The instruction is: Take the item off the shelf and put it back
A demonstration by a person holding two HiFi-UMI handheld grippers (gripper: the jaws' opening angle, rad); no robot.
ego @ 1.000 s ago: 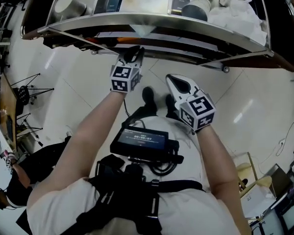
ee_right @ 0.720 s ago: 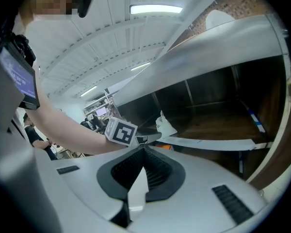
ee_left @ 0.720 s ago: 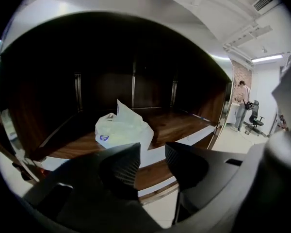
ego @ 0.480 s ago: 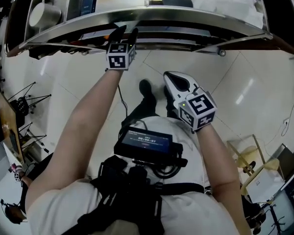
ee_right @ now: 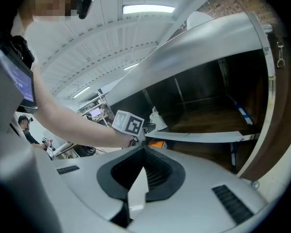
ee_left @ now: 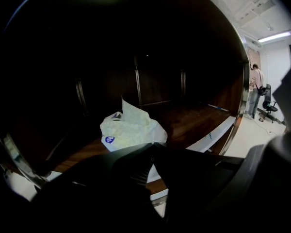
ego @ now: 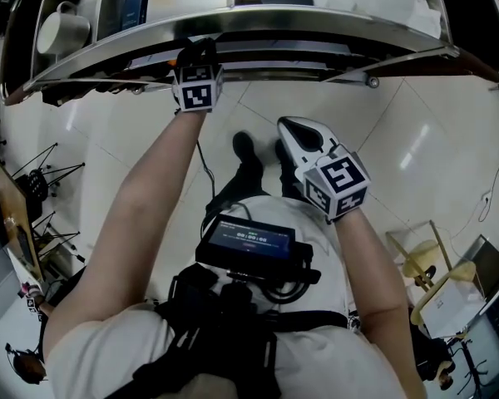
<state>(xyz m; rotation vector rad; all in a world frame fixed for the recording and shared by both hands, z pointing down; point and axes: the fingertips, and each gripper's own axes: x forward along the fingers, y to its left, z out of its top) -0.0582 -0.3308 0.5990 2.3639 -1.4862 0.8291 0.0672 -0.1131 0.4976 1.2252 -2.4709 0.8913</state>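
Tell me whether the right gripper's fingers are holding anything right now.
No: the right gripper view shows the right gripper with its fingers closed together and nothing between them.

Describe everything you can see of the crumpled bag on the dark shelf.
The crumpled bag is thin, whitish plastic, bunched into a loose mound with one corner sticking up. A small blue mark shows low on its left. It rests on the dark wooden shelf board, near the front. The left gripper, whose jaws have just been closing, meets its lower edge and seems to pinch it.
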